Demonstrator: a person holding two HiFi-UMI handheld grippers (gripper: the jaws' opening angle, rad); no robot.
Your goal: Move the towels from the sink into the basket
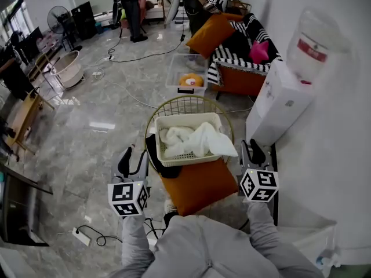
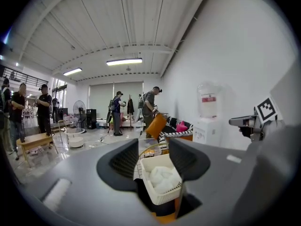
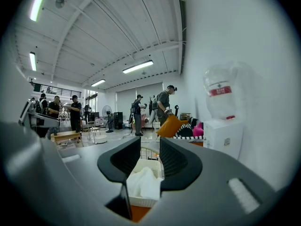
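L gripper point(image 2: 154, 149): grey matt plastic body. Two wedge-shaped jaws w/ ribbed black pads. Jaws released, gap clear, nothing between the pads. Sits near the basket's L front corner, not touching it.

Black cloth point(image 1: 155, 155): soft, dark, crumpled. Lies against the basket's L wall and wraps round its L front corner.

Wire frame point(image 1: 186, 104): thin gold-coloured wire, round rim w/ a grid inside. Curves round the basket's far end.

Basket point(image 1: 185, 119): white plastic, rectangular, rounded corners, thick rim. Slotted walls and floor.

Towels point(image 1: 194, 139): white, soft, bunched in loose folds. All inside the basket, filling its middle and R half. One flap drapes over the basket's R front rim.

Cushion point(image 1: 200, 187): orange, smooth, squarish pad. Sits under the basket and sticks out on its near side.

R gripper point(image 3: 150, 154): same grey plastic and ribbed black pads. Jaws released w/ a narrower gap than the L pair. Pads press on nothing. Sits just beside the basket's R front corner, apart from it.

Water cooler point(image 1: 278, 103): white boxy body w/ a clear rounded bottle on top. Stands R of the basket, apart from it.

Towels vs L jaws: seen thru the gap, low and beyond the tips. In the basket ahead, not between the pads.

Towels vs R jaws: same, seen thru the gap beyond the tips. The draped flap is the nearest part. No contact.
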